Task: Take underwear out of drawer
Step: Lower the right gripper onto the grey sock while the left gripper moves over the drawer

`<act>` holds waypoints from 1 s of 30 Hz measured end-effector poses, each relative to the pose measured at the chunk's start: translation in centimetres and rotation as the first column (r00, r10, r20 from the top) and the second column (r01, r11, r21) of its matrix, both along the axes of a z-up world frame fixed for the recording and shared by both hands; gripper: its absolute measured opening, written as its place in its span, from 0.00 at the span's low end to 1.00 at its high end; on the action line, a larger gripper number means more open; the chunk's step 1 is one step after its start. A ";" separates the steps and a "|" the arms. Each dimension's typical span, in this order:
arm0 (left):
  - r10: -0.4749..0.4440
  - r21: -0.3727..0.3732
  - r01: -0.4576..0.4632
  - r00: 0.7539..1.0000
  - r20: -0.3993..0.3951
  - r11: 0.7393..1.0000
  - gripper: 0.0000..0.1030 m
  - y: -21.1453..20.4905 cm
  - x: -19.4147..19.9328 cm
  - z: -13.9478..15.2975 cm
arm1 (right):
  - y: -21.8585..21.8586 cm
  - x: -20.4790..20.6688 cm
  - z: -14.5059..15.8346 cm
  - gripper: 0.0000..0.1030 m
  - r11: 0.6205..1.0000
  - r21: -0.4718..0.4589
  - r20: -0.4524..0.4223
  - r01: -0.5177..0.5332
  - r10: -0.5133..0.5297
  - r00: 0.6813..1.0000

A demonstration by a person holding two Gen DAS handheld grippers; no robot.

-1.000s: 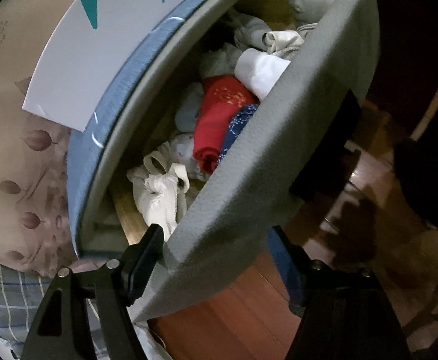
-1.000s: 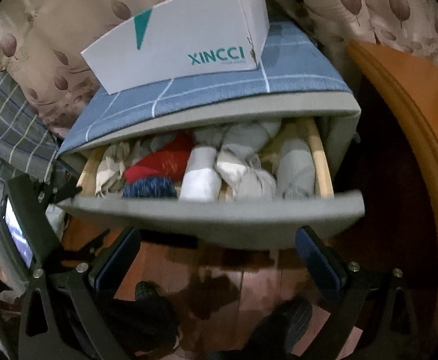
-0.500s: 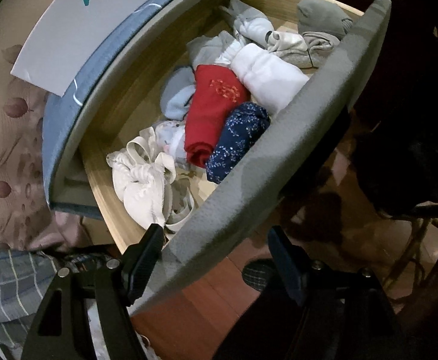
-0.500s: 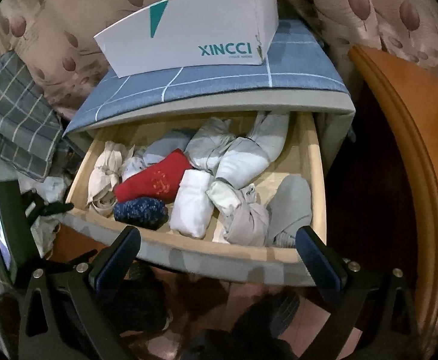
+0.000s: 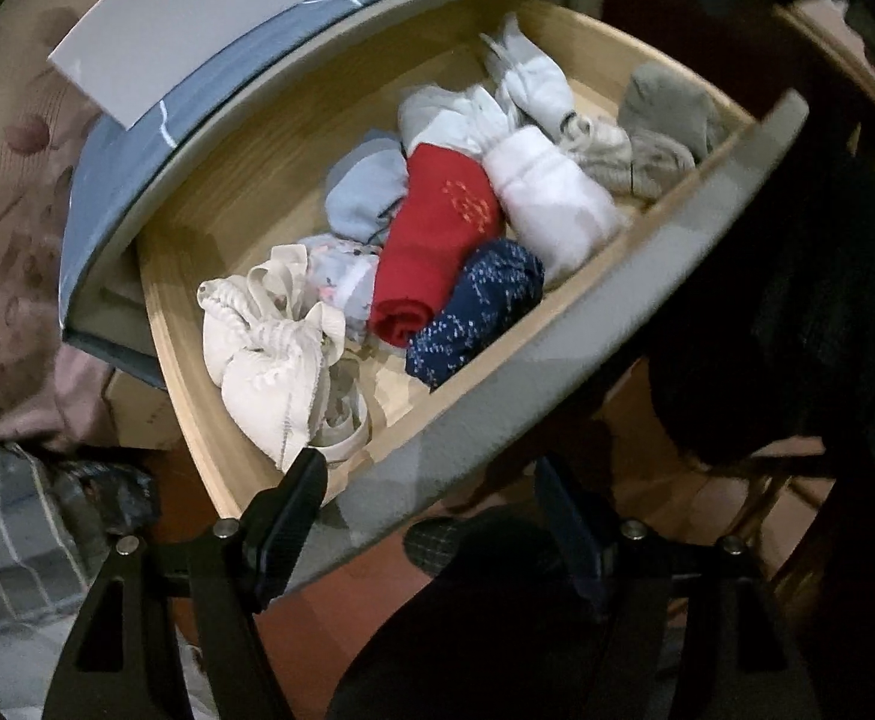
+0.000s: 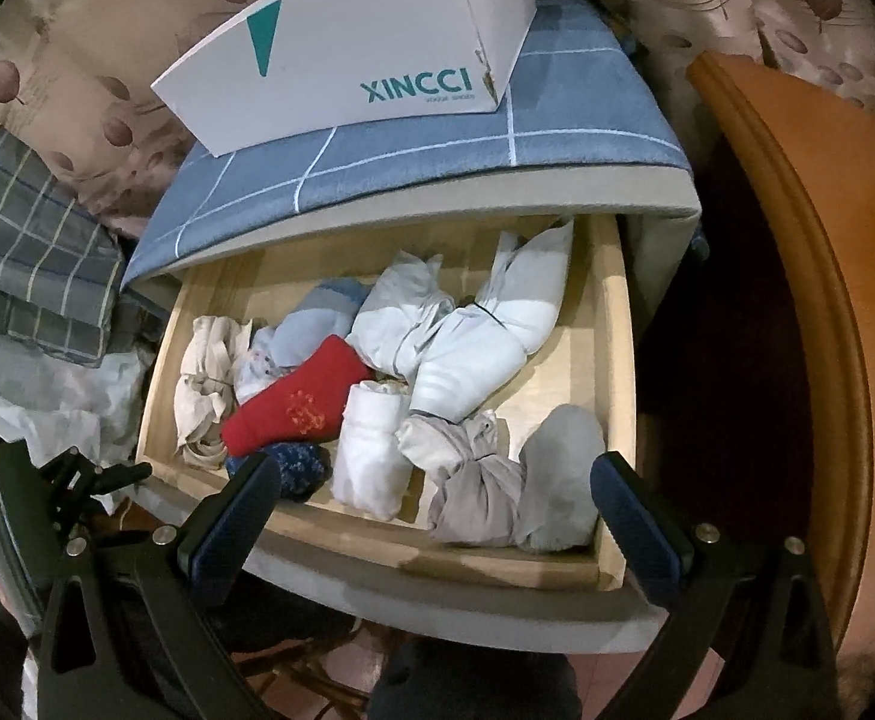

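Note:
The wooden drawer [image 5: 617, 312] stands pulled out from under a blue checked cushion top. Rolled underwear fills it: a red roll [image 5: 437, 240], a navy speckled roll [image 5: 479, 306], a white roll [image 5: 551, 204] and a cream bundle [image 5: 269, 366]. My left gripper [image 5: 428, 474] straddles the drawer's grey front panel near its left end and is shut on it. The right wrist view looks down into the drawer [image 6: 611, 360]. There my right gripper [image 6: 431, 474] hangs open above the front edge, over the red roll [image 6: 299, 408], the white roll [image 6: 371, 450] and a grey bundle [image 6: 497, 480].
A white XINCCI box [image 6: 353, 54] rests on the cushion top [image 6: 557, 126]. An orange wooden bed frame [image 6: 797, 300] stands to the right. Plaid fabric [image 6: 29, 264] is piled on the left. A person's dark legs and slippers [image 5: 449, 540] are below the drawer.
The drawer has slid much further out with my left gripper on its front, showing all the rolled clothes. My right gripper now looks down into it from above.

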State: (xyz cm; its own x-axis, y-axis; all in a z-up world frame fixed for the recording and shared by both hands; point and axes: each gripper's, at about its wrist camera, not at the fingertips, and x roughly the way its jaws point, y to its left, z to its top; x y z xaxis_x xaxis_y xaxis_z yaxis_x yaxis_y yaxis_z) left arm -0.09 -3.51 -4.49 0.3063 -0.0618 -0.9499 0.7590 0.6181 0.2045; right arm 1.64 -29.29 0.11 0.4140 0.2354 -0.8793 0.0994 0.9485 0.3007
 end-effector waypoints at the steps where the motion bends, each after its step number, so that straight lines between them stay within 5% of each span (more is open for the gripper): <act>1: 0.012 -0.022 -0.012 1.000 -0.008 1.000 0.71 0.1 0.1 0.1 | 0.1 0.1 -0.1 1.00 1.000 0.000 -0.005 -0.003 0.003 1.000; 11: 0.138 -0.248 -0.155 0.987 -0.085 0.956 0.71 1.8 1.0 3.4 | 0.4 1.5 -1.6 0.99 0.997 -0.034 -0.119 -0.071 0.066 0.991; 16: 0.181 -0.317 -0.199 0.980 -0.083 0.927 0.71 2.4 1.5 5.4 | 0.0 2.3 -3.0 0.84 0.993 -0.075 -0.191 -0.091 0.076 0.979; 22: 0.268 -0.335 -0.272 0.962 -0.060 0.902 0.71 3.2 3.1 5.9 | -0.1 3.0 -4.2 0.62 0.985 -0.116 -0.247 -0.125 0.093 0.964; 30: 0.331 -0.292 -0.326 0.943 -0.035 0.899 0.71 4.1 4.5 5.2 | 0.8 4.1 -6.2 0.53 0.948 -0.249 -0.318 -0.201 0.116 0.941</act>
State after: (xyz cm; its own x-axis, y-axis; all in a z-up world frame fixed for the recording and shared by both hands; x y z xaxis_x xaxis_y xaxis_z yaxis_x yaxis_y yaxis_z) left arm 4.39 0.55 0.68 0.3710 -0.2263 -0.9006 0.5007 0.8655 -0.0112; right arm 5.73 -28.47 -6.10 0.1027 0.0092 -0.9947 -0.0151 0.9999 0.0077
